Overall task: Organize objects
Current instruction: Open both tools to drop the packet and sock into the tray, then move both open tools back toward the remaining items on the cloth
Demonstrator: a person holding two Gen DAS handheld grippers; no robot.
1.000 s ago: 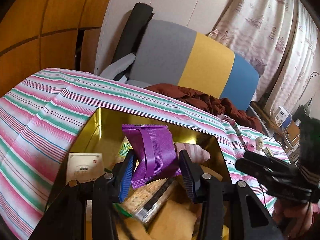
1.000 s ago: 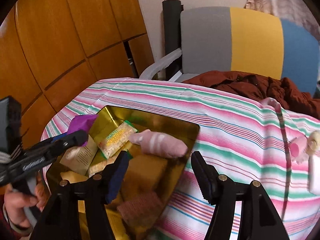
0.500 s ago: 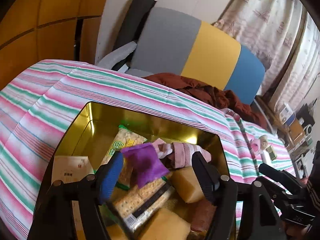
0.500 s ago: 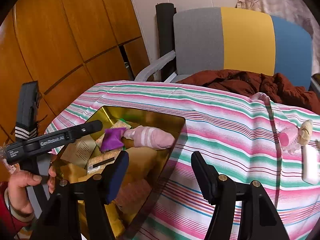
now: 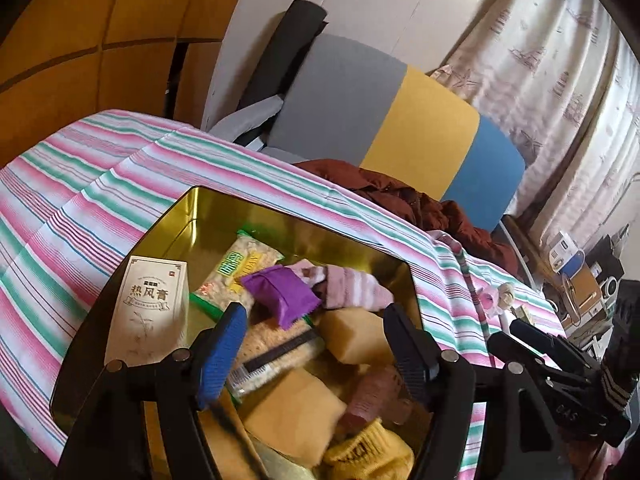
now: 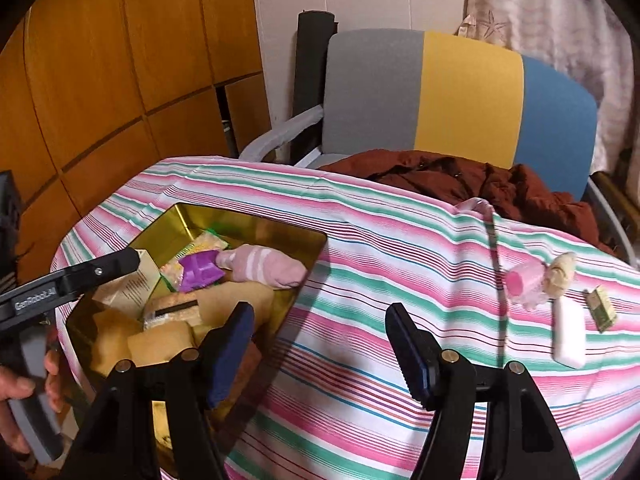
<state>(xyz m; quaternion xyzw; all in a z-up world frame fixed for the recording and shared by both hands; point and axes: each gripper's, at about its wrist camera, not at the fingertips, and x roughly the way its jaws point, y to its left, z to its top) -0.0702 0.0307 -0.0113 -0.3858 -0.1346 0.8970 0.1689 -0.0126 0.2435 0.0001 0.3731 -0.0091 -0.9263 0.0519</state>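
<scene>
Ahead of the left gripper [image 5: 316, 344], whose jaws stand apart and empty, the small purple foil sachet [image 5: 282, 294] lies inside the gold metal tin [image 5: 176, 220], resting on a cracker pack [image 5: 276, 350] beside a pink striped sock [image 5: 352, 286]. The sachet appears light, thin and crushable; a hold across its flat middle would suit. The tin's raised walls limit sideways approach, so entry from above is advisable.

Ahead and to the right of the right gripper [image 6: 320, 346], jaws likewise apart and empty, a pink plastic cap-like item [image 6: 522, 282] and a white oblong bar [image 6: 568, 332] lie on the striped tablecloth [image 6: 360, 248]. The cloth there is open, but its far edge drops toward the chair.
</scene>
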